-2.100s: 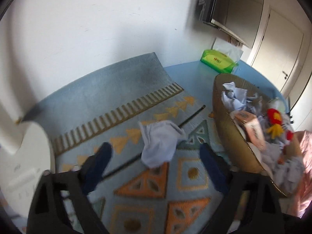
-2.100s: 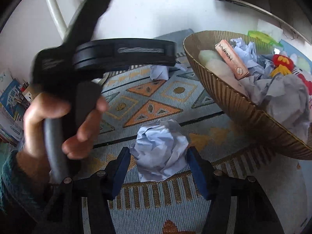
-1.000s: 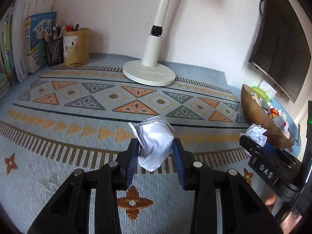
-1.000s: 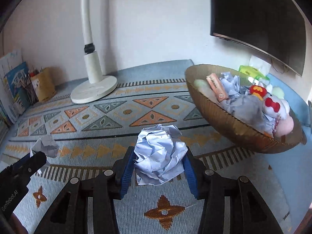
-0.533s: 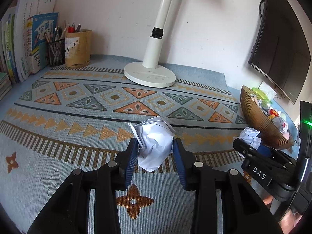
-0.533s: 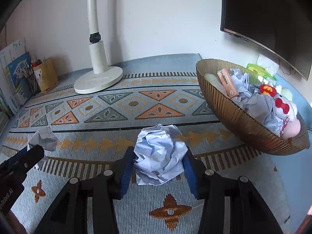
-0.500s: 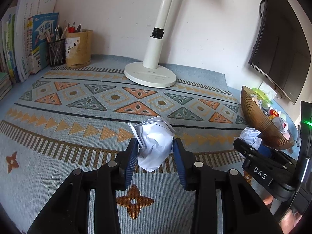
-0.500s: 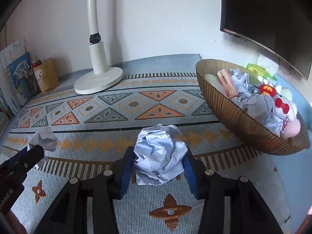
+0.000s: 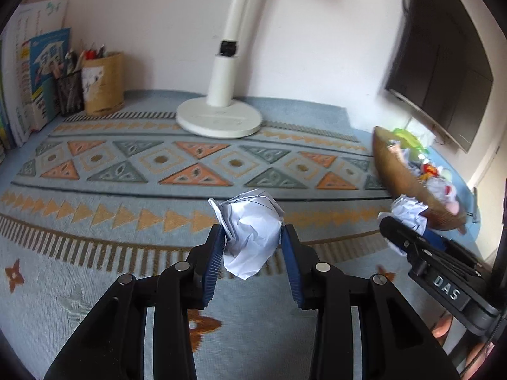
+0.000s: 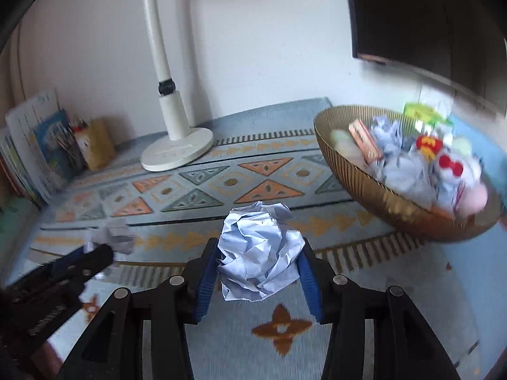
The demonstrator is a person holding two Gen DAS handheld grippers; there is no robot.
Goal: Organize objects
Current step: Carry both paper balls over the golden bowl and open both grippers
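Left gripper (image 9: 252, 247) clamps a white paper ball (image 9: 250, 234) at frame centre; right gripper (image 10: 259, 267) clamps a bluish paper ball (image 10: 261, 253); both lifted, presumably bound for the wicker basket (image 10: 364, 180) at right.

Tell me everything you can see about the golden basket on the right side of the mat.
The golden basket is a wide, shallow bowl with fine vertical ribs, probably metal or wire. It stands at the right end of the patterned mat, partly on the blue table surface. It is heaped with crumpled paper, a pink box, a red and yellow toy and soft pale things. A green pack lies behind it. Neither gripper touches it.
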